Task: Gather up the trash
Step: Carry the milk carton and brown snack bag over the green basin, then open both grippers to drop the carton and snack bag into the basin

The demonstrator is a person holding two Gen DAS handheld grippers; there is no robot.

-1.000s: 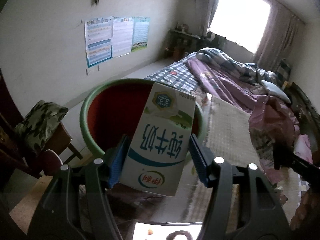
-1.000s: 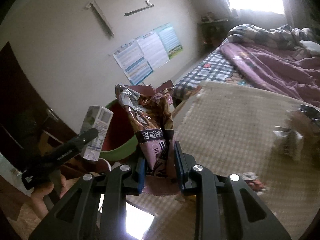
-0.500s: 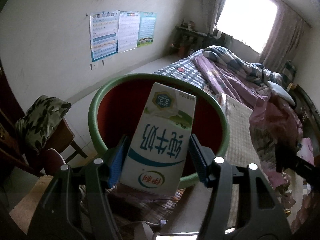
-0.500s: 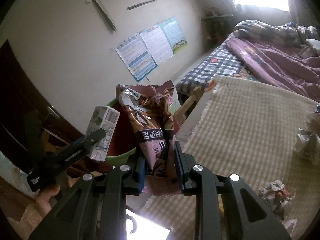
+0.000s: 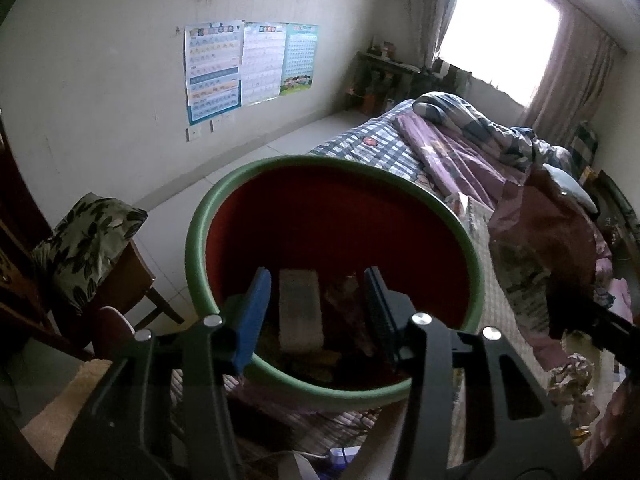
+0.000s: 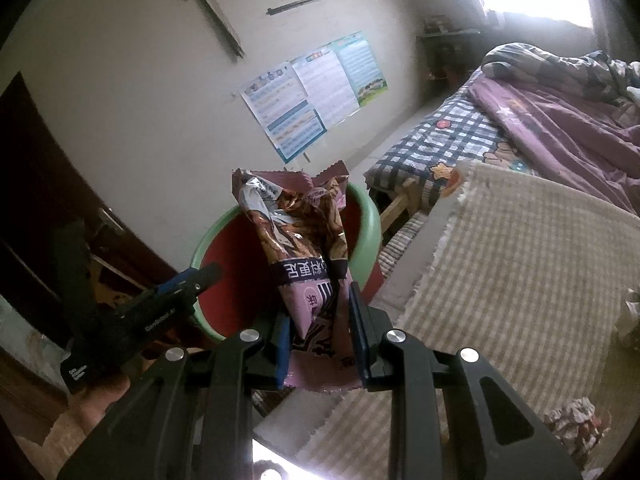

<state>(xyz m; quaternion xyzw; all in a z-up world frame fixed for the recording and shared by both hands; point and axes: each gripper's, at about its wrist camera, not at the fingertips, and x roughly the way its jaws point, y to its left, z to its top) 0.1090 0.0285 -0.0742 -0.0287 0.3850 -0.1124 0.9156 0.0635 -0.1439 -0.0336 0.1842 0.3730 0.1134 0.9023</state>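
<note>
A round bin with a green rim and red inside stands in front of me; it also shows in the right wrist view. My left gripper is open and empty over its near rim. The milk carton lies at the bottom of the bin among other trash. My right gripper is shut on a purple snack bag and holds it upright beside the bin. The left gripper shows at the left of the right wrist view.
A beige woven mat has crumpled paper trash on it at the right. A bed with purple and checked covers lies behind the bin. A chair with a leaf-print cushion stands at the left.
My left gripper moved over the bin and opened; the milk carton dropped into the bin. My right gripper with the snack bag came closer to the bin.
</note>
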